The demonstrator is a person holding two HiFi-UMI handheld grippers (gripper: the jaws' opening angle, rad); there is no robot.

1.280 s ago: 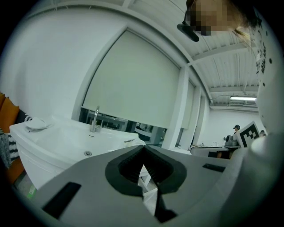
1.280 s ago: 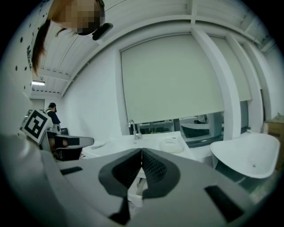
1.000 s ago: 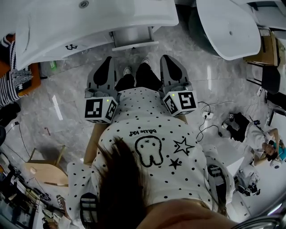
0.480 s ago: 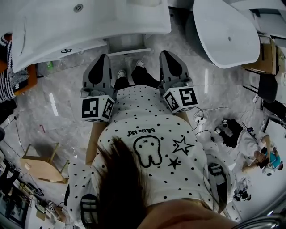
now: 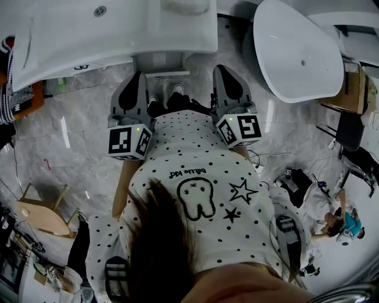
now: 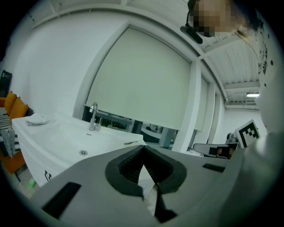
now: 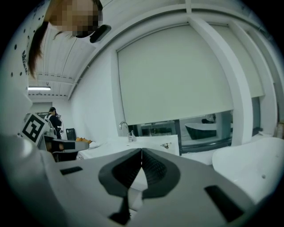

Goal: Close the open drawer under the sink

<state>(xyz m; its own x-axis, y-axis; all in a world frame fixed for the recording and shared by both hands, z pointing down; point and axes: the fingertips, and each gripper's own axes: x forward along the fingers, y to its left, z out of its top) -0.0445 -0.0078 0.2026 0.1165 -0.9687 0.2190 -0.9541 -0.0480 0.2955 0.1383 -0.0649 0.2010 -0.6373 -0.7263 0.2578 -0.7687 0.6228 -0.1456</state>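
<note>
Two claws are held out side by side in front of the person, both aimed at the white sink (image 5: pixel 118 32). The left claw (image 5: pixel 138 76) is fully closed: in the left gripper view its ribbed pads meet at the tips and nothing sits between them. The right claw (image 5: pixel 219 69) is closed the same way, tips together and empty in the right gripper view. Neither claw touches anything.

The drawer (image 5: pixel 159 61) juts out from under the sink's front edge as a grey slab with a white front strip, so it is still open. It lies beneath the sink's right half, in the gap between the two claws. Each claw's tip is just short of the sink's front edge, the left one level with the drawer's left side and the right one well off its right side. The person's shoes (image 5: pixel 176 90) stand on the marble floor (image 5: pixel 77 118) just in front of the drawer.

On the sink's far rim a chrome faucet (image 6: pixel 93 117) rises, with the drain (image 5: pixel 99 10) in the basin in front of it. To the sink's right, apart from it, stands a white oval tub (image 5: pixel 296 53). Away from the sink, at the head view's lower left, a wooden stool (image 5: pixel 37 218) stands on the floor. Nothing lies between the claws and the drawer front.
</note>
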